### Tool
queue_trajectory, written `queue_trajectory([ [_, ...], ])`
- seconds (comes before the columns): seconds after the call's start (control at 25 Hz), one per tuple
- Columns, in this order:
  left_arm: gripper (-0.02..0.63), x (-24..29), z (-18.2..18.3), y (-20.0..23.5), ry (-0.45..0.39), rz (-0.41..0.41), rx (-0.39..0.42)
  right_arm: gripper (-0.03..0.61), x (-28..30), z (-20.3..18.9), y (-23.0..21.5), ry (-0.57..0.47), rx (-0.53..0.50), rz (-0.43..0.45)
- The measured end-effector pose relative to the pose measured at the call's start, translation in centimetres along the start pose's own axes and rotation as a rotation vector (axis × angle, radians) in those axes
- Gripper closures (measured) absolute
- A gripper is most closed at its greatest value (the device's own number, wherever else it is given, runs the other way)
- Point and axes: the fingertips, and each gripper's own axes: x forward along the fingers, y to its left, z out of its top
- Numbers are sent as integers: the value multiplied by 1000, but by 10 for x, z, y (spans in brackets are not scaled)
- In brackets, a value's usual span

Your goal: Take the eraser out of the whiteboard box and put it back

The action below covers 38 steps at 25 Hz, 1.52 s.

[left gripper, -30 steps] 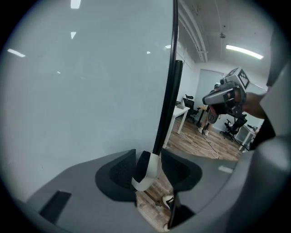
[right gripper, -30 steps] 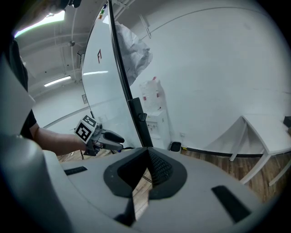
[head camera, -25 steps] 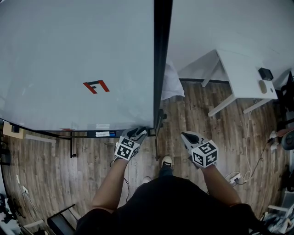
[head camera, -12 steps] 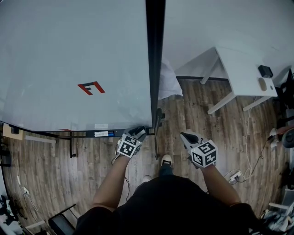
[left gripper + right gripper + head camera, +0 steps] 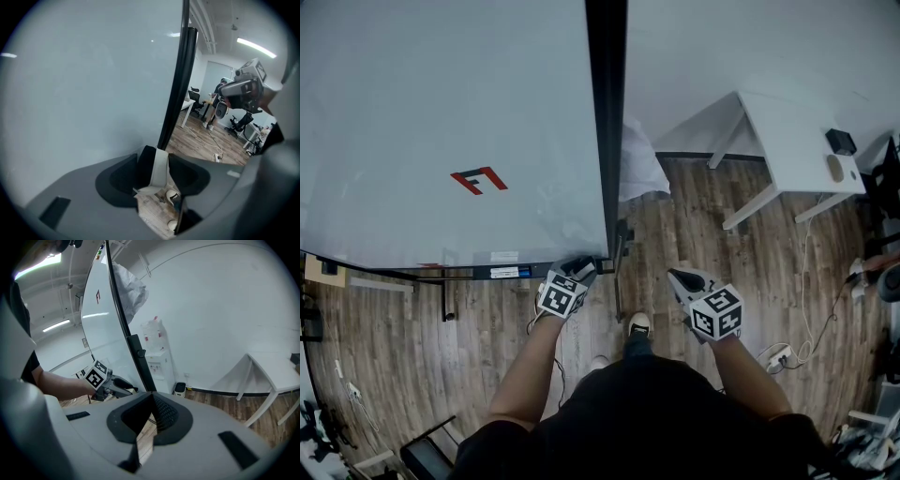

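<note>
The whiteboard [image 5: 441, 112] fills the left of the head view, with its tray [image 5: 487, 273] along the bottom edge. My left gripper [image 5: 579, 269] is nosed into the tray's right end, by the black frame post [image 5: 605, 122]. In the left gripper view the eraser [image 5: 151, 171], black with a pale felt strip, stands upright between the jaws of the left gripper [image 5: 155, 158]. The jaws are spread wide and do not press on it. My right gripper [image 5: 678, 276] hangs apart over the floor, its tips of the right gripper [image 5: 152, 394] shut together on nothing. The box itself is hidden.
A white table [image 5: 797, 141] stands at the right with small items on it. A white cloth bundle [image 5: 642, 169] lies behind the board's post. Cables and a power strip [image 5: 773, 356] lie on the wooden floor. The person's shoe [image 5: 638, 327] is between the grippers.
The head view has drifted, so the board's post sits further left. The left gripper has edged slightly nearer the tray's right end. The right gripper has kept still.
</note>
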Motion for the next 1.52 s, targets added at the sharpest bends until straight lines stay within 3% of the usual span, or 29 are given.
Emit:
queue_trajectory([
  [0.32,430,11,-7,8,19,38,83,583,2,-1,3,2,0,6],
  [0.88,456,8,-3,4,36,29,72,583,-3,-2,3,1,2,8],
  [1.52,460,-28,24,0,-61,52,59,583,-7,-1,17,-1,-22,29],
])
